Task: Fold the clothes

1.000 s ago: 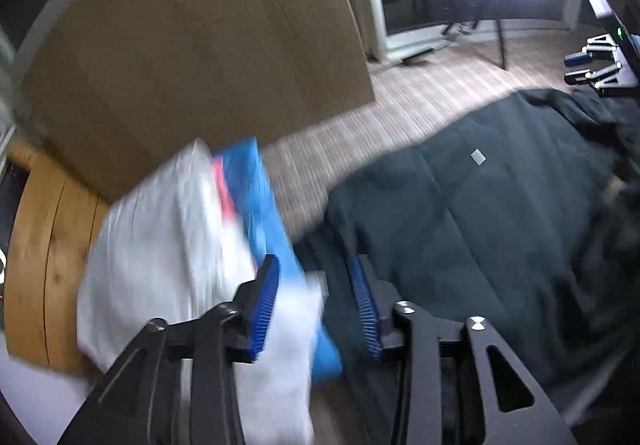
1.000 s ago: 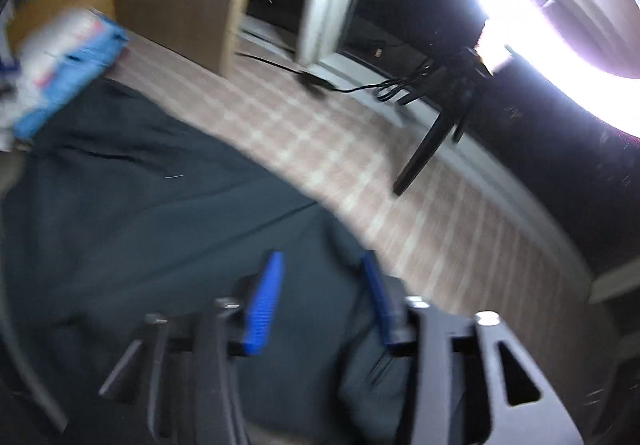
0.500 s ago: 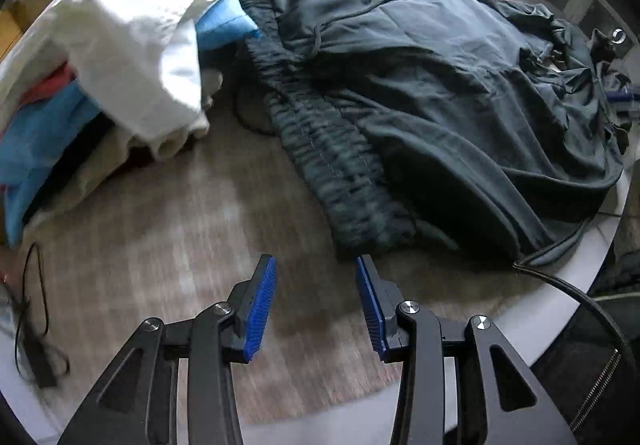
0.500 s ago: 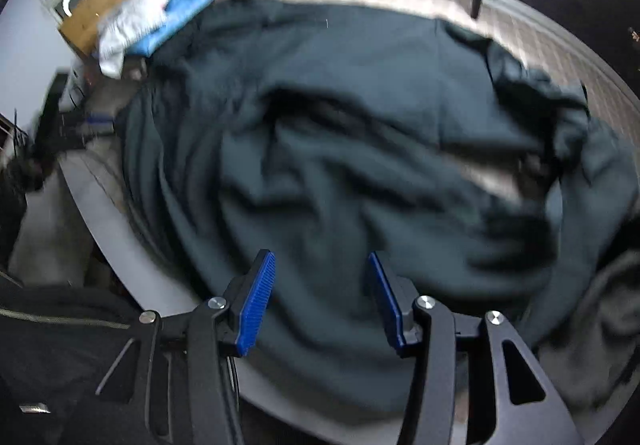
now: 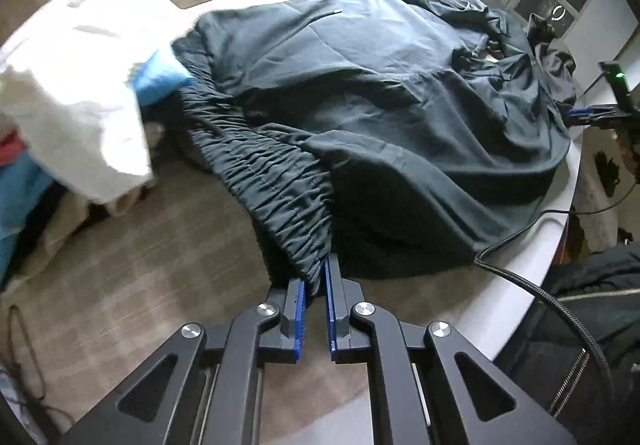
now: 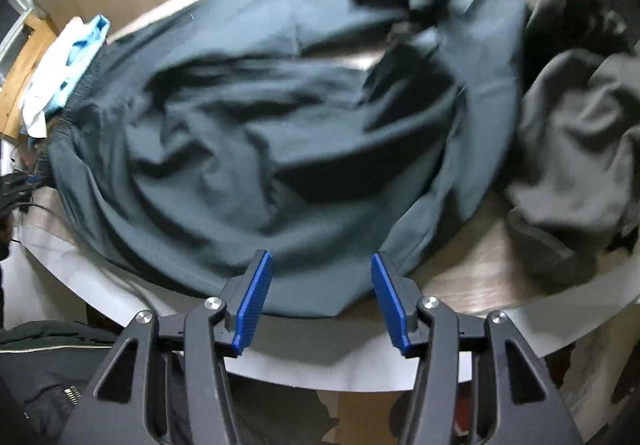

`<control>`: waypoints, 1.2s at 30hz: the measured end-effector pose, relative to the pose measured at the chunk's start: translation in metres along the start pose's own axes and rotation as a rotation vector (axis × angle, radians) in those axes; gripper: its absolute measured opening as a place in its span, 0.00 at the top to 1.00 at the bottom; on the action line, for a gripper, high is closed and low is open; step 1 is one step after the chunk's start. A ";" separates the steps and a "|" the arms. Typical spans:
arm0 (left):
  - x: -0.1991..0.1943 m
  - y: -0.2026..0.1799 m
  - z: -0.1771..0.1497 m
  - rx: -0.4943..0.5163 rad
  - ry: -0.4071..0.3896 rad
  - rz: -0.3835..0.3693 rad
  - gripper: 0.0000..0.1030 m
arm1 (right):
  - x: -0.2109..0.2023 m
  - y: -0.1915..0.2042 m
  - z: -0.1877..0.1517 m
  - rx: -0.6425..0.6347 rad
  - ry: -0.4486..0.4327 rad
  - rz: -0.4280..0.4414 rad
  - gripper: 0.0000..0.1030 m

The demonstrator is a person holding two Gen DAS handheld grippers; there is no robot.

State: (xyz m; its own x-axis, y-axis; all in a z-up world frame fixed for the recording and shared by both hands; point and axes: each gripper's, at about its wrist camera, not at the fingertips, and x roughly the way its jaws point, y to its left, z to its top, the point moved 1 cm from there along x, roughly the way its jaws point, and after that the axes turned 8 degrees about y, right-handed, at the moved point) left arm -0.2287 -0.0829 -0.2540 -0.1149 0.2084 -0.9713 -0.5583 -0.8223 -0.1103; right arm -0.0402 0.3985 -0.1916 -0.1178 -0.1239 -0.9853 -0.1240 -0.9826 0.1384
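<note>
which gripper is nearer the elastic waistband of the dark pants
Left. The left gripper is shut on the waistband corner; the right gripper hovers open over the pants' far edge, away from the waistband.

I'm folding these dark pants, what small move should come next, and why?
Probably bring the right tool down and close it on the pants' near edge. The left tool already pinches the waistband, while the right is open above the cloth.
</note>
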 end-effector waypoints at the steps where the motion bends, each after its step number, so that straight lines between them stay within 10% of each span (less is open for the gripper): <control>1: -0.002 0.003 -0.005 -0.002 0.011 0.015 0.93 | 0.011 0.006 -0.001 -0.009 0.015 0.006 0.51; 9: -0.004 0.017 -0.030 -0.037 0.086 0.086 0.84 | 0.028 0.009 -0.012 0.004 0.029 0.054 0.51; 18: -0.084 0.006 -0.049 -0.097 0.044 0.155 0.83 | -0.079 -0.119 -0.031 0.253 -0.234 -0.048 0.51; 21: -0.103 -0.031 -0.025 -0.033 -0.011 0.165 0.83 | -0.084 -0.148 -0.003 0.240 -0.255 -0.104 0.50; 24: -0.112 -0.078 0.008 0.016 -0.069 0.120 0.83 | -0.068 -0.173 0.030 0.225 -0.243 0.036 0.51; 27: -0.103 -0.126 0.042 0.067 -0.091 0.091 0.82 | -0.030 -0.178 0.059 0.163 -0.142 0.041 0.78; 29: -0.094 -0.154 0.061 0.092 -0.087 0.074 0.82 | -0.021 -0.179 0.074 0.116 -0.147 0.027 0.78; 36: -0.059 -0.227 0.111 0.141 -0.030 0.018 0.81 | -0.065 -0.191 0.161 0.020 -0.347 0.109 0.38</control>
State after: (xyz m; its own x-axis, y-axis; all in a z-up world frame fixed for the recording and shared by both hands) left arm -0.1867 0.1504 -0.1486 -0.1494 0.2123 -0.9657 -0.6656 -0.7439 -0.0606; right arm -0.1679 0.6163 -0.1374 -0.4582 -0.1701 -0.8724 -0.1107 -0.9630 0.2459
